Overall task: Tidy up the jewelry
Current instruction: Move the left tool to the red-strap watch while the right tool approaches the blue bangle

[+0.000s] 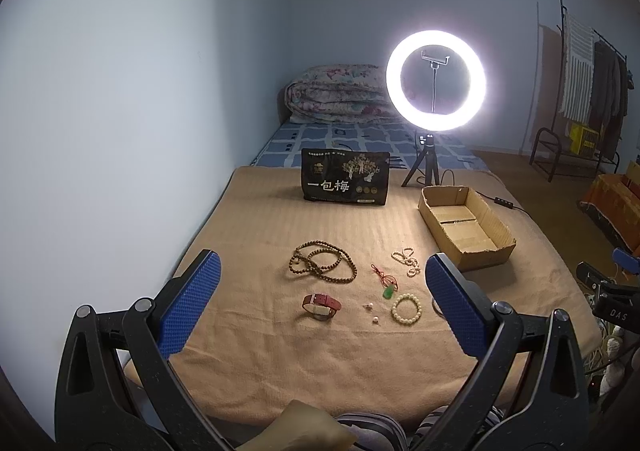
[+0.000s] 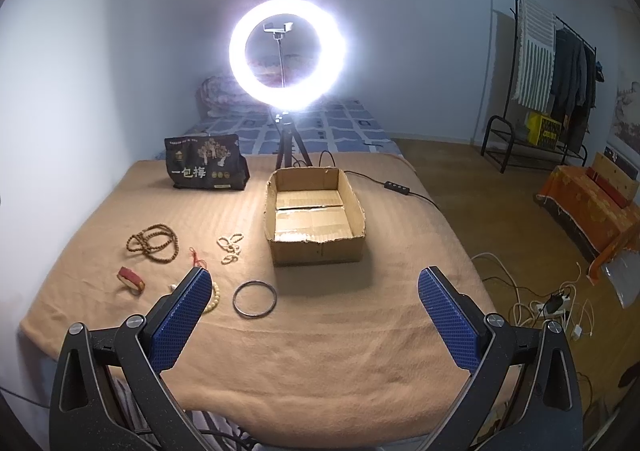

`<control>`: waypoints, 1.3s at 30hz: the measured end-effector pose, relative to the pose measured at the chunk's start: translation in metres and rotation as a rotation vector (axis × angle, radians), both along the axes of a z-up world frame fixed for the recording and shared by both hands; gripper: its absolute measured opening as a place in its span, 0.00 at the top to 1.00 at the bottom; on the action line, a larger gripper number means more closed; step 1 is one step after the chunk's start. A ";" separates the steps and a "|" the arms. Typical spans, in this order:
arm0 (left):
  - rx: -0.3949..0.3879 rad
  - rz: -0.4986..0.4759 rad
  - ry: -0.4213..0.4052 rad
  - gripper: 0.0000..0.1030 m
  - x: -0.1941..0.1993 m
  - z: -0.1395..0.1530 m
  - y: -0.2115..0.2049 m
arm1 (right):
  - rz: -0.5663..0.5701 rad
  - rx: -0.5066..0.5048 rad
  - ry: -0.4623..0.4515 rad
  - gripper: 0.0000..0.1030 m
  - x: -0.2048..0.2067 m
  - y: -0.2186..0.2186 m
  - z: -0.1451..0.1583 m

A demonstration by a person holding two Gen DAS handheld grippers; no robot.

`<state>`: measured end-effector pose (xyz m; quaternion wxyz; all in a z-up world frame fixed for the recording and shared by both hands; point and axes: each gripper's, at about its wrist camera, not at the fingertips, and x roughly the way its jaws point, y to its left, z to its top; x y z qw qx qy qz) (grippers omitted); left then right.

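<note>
Jewelry loose on blanket (image 2: 320, 351), cardboard box (image 2: 316, 211) empty beside it, likely collection bin. Left gripper (image 1: 320, 303), right gripper (image 2: 316, 315): jaws spread, holding nothing, poised for first pick.

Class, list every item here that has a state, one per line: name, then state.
Brown cardboard box: open-topped, empty.
White ring light: on.
Left tool: open, empty.
Right tool: open, empty.
Red strap watch: looped, on blanket.
Dark metal bangle: flat, outside box.
Brown bead necklace: coiled, loose.
</note>
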<state>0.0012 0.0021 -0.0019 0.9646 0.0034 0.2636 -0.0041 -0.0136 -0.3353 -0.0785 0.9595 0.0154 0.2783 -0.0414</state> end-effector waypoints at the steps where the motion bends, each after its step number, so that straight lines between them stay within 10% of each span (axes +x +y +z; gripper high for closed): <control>1: 0.000 0.000 0.002 0.00 0.002 -0.002 0.001 | 0.000 -0.001 0.003 0.01 0.001 0.000 -0.001; 39: -0.123 -0.104 0.397 0.00 0.174 -0.219 0.031 | 0.290 0.030 0.377 0.01 0.156 0.039 -0.169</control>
